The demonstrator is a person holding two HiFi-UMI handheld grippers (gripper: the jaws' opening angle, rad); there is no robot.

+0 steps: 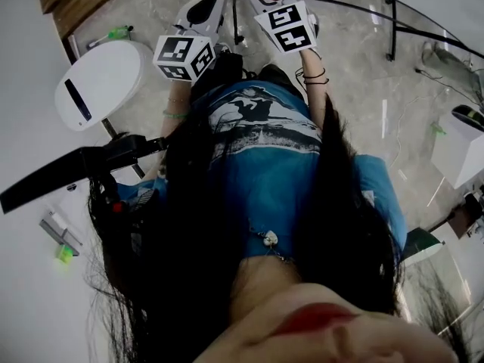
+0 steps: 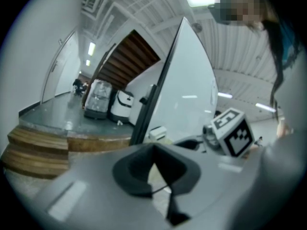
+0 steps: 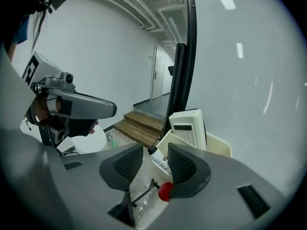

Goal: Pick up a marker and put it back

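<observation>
- Left hand-held gripper [image 2: 153, 150]: jaws together, nothing in them, looks parked.
- Right hand-held gripper [image 3: 154, 153]: jaws spread wide with the marker [image 3: 159, 161] lined up between them, not clamped. Reads like the reach-in before the pick.
- Next I'd nudge forward and squeeze the barrel.
- Marker sits in a cream tray [image 3: 218, 147], eraser [image 3: 189, 128] beside it.

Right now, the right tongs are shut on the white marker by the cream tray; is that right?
Not quite: the right tongs are open, with the white marker between them by the cream tray; the right gripper view shows this.
</observation>
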